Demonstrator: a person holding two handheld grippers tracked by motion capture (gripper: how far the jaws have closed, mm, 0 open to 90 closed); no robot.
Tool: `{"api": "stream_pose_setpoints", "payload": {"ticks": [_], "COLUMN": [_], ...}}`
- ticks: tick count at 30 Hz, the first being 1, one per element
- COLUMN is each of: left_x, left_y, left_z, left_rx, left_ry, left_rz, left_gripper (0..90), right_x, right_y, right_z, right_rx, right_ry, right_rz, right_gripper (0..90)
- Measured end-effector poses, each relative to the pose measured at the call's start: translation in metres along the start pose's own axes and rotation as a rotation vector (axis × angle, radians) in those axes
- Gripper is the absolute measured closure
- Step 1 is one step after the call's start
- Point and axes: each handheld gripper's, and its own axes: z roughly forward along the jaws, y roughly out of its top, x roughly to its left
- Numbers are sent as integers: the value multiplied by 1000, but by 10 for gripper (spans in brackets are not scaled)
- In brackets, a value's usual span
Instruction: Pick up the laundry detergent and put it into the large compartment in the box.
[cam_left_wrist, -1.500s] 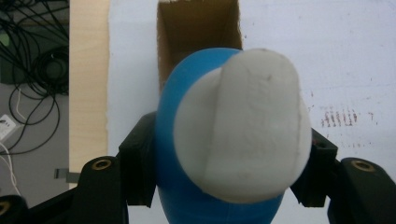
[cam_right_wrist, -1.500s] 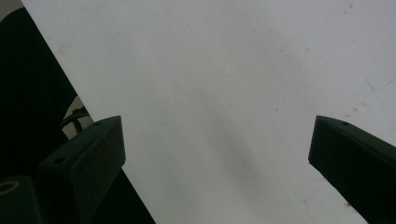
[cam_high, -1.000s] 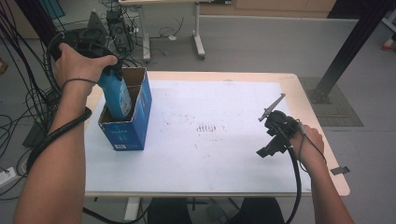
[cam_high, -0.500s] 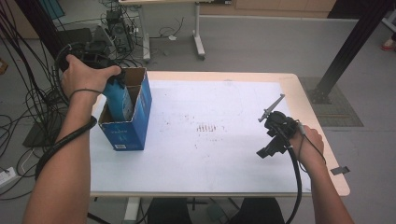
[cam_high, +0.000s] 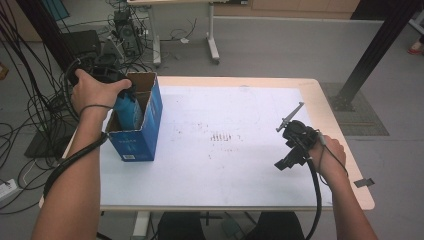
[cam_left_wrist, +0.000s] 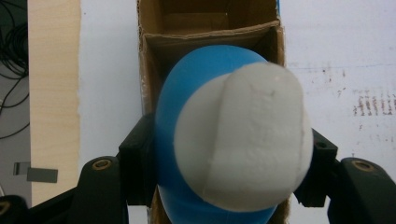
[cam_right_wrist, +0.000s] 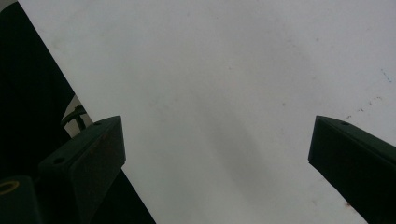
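left gripper (cam_left_wrist: 229, 186): clamped on blue bottle (cam_high: 128, 111) with white cap (cam_left_wrist: 243, 140), held over the open cardboard box (cam_high: 142, 131) at the counter's (cam_high: 240, 185) left edge | right gripper (cam_right_wrist: 217, 154): jaws wide, empty, over the white counter surface, well apart from the box

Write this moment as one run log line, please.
left gripper: shut on blue bottle, over cardboard box | right gripper: open, idle over table

Both grippers are black. The left gripper (cam_left_wrist: 224, 186) has blocky fingers (cam_left_wrist: 135, 154) with brass-ringed screw holes. The right gripper (cam_high: 292, 150) carries a grey three-cornered plate (cam_high: 291, 116) and trails a thick black cable (cam_high: 315, 200). Forearms are bare, unsleeved.
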Motion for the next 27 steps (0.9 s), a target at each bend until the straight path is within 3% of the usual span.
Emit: {"api": "stream_pose_setpoints", "payload": {"ticks": [27], "left_x": [1], "left_y": [-10], "left_z": [33], "left_rx": [49], "left_ry": [-14], "left_rz": [-13], "left_gripper": [378], "right_x": [-1], "right_y": [-1], "right_z": [-2], "right_rx": [-2], "right_ry": [-8], "right_rz": [5], "right_gripper": [36]}}
